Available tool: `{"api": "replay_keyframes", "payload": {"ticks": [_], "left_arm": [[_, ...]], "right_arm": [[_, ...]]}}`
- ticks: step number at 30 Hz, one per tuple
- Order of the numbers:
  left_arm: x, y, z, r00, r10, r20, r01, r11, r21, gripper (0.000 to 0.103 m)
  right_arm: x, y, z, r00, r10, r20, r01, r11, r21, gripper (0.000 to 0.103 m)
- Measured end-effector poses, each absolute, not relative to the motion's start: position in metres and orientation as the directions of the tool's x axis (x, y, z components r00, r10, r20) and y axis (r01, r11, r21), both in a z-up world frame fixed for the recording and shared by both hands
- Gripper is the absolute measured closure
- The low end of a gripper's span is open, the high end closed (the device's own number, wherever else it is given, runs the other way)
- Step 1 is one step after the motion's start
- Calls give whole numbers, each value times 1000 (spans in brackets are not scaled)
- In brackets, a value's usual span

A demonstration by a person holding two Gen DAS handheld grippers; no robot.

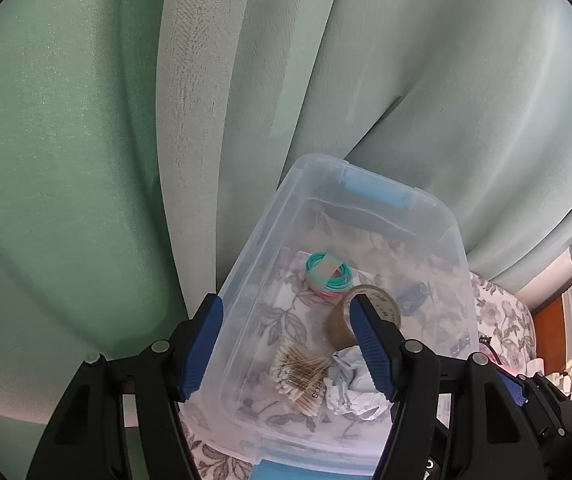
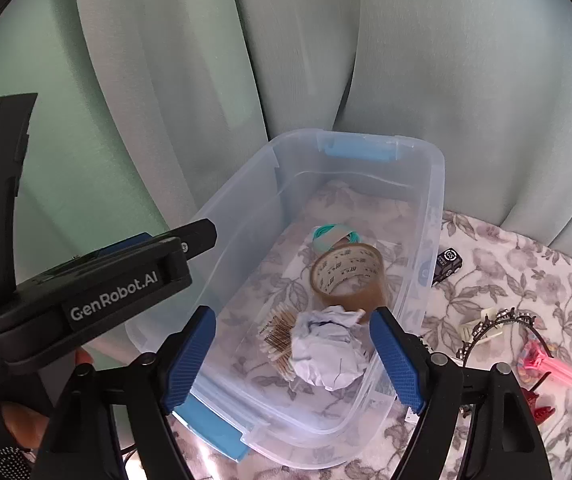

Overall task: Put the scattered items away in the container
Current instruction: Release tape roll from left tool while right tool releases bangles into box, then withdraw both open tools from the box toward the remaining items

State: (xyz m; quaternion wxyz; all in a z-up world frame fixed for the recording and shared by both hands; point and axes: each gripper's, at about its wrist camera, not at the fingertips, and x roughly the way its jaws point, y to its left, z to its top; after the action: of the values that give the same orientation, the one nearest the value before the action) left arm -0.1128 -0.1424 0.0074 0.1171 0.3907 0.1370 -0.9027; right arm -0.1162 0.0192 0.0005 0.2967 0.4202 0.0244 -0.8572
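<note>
Both claws hung over the clear bin (image 2: 432,200), jaws apart and gripping nothing. The left claw (image 1: 286,344) straddled the bin's left wall; the right claw (image 2: 294,356) framed the paper ball (image 2: 328,354) from above without touching it.

Inside the bin lay the paper ball, a swab packet (image 1: 300,376) just beside it, a tape roll (image 2: 346,276) leaning behind them, and a bundle of teal bands (image 1: 328,272) farther back.

Only the right view showed what was left outside: a small black box (image 2: 448,264) just beside the bin's right wall, a dark headband (image 2: 498,328), and a pink clip (image 2: 548,362) near the edge. It also caught the left claw's black body and a bit of the hand (image 2: 23,420) holding it.

The bin sat on a floral cloth (image 2: 506,280). Pale green curtains (image 1: 85,160) filled the background.
</note>
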Motion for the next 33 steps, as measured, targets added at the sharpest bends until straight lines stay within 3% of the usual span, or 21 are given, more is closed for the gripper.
{"api": "replay_keyframes", "payload": {"ticks": [9, 11, 12, 33], "left_arm": [[-98, -145, 16, -682, -113, -722, 327, -931, -163, 36], [-95, -145, 18, -686, -114, -719, 329, -930, -166, 36], [-94, -144, 19, -688, -114, -717, 328, -930, -167, 36], [-50, -130, 55, -742, -128, -659, 315, -933, -174, 36]], "right_arm": [[-104, 30, 10, -504, -470, -725, 499, -843, 200, 18], [-102, 34, 12, -512, -468, -721, 486, -849, 206, 2], [-100, 37, 14, -516, -469, -717, 480, -851, 211, 0], [-57, 81, 49, -630, -431, -646, 396, -894, 210, 0]]}}
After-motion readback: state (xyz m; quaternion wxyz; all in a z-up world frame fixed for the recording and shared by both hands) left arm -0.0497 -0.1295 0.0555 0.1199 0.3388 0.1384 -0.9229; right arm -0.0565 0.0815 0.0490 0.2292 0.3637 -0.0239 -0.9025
